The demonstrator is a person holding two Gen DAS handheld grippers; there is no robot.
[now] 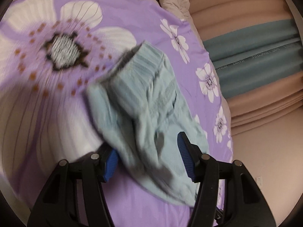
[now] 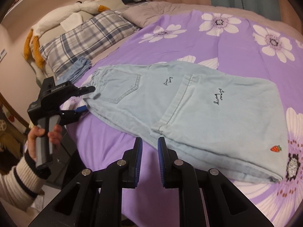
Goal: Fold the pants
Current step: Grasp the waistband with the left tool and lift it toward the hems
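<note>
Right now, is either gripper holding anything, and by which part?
Right gripper: nothing. Left gripper straddles the pants at the waistband corner; whether it pinches cannot be told.

Readable text: three spots
pants (image 2: 189, 109): dark script embroidery "straw berry", repeated smaller and not legible further up; left gripper (image 2: 86, 99) body: white lettering, roughly "GenRobot AI"; teal curtain (image 1: 255, 60): a printed line, too small to make out.

Bed: purple sheet (image 2: 217, 56) printed with white flowers, spread ahead of the right claw.
Pillow: plaid pillow (image 2: 83, 39) far ahead, to its left.
Plush: white and orange toy (image 2: 56, 19) behind the pillow.
Curtains: pink curtain (image 1: 246, 13) and teal curtain (image 1: 251, 56), right of the left claw.
</note>
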